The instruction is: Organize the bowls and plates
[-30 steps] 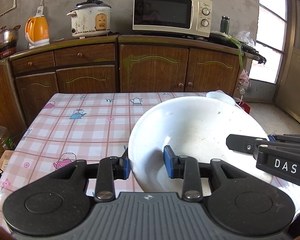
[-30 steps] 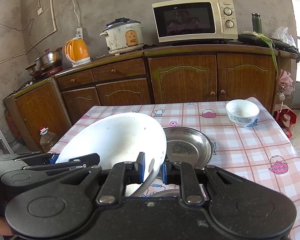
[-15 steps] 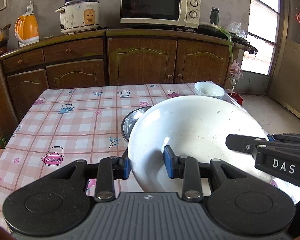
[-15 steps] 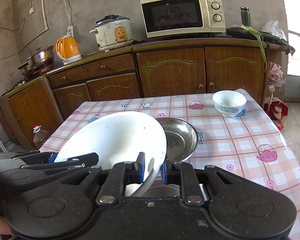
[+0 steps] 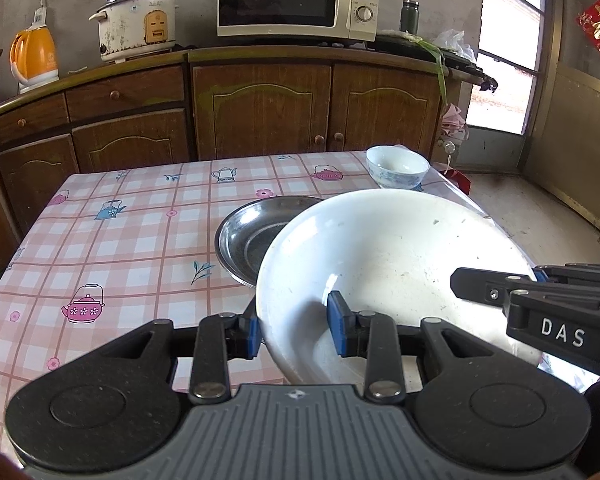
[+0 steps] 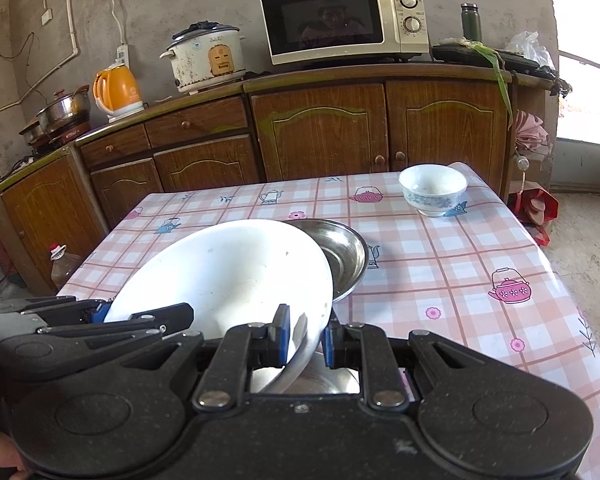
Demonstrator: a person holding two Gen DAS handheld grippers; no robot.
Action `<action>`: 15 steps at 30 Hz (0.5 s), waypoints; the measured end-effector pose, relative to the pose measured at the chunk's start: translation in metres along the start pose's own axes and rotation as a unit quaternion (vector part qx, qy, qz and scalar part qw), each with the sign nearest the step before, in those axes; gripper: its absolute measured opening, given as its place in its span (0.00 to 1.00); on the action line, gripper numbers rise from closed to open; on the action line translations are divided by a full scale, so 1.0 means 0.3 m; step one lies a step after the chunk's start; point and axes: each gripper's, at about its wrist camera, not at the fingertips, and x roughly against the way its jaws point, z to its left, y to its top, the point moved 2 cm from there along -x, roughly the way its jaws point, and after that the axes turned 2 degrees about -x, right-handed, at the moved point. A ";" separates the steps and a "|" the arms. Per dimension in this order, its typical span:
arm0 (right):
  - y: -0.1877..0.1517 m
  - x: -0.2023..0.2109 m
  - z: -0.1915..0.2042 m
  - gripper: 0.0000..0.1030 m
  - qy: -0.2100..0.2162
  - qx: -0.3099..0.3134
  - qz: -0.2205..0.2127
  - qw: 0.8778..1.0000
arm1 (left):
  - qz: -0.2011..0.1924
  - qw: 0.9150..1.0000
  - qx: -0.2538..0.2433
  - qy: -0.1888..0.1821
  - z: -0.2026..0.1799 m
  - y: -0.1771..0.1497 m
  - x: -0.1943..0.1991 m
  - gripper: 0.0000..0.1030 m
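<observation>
Two tools pinch one white bowl (image 5: 388,256) by opposite rims: left tool (image 5: 294,326) and right tool (image 6: 306,338), holding it tilted over the steel dish (image 6: 346,254) mid-counter. Uneven lowering could slip a rim free, clattering it down.

The right claw (image 6: 305,340) pinches the near rim of a big white bowl (image 6: 228,276), which tilts above the checked desk (image 6: 440,280). The left claw (image 6: 100,314) grips the bowl's left rim. Behind the bowl, partly hidden, lies a steel dish (image 6: 346,256). A small patterned bowl (image 6: 433,189) stands near the desk's far right corner.
</observation>
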 end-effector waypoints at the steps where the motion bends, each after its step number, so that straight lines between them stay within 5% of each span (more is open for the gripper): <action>1: -0.003 0.001 -0.001 0.21 -0.002 -0.001 0.001 1.000 | 0.001 1.000 -0.001 -0.001 -0.003 -0.002 -0.001 0.32; 15: -0.054 -0.001 -0.053 0.21 -0.013 -0.013 0.016 1.000 | 0.021 1.000 -0.014 -0.011 -0.044 -0.025 -0.034 0.32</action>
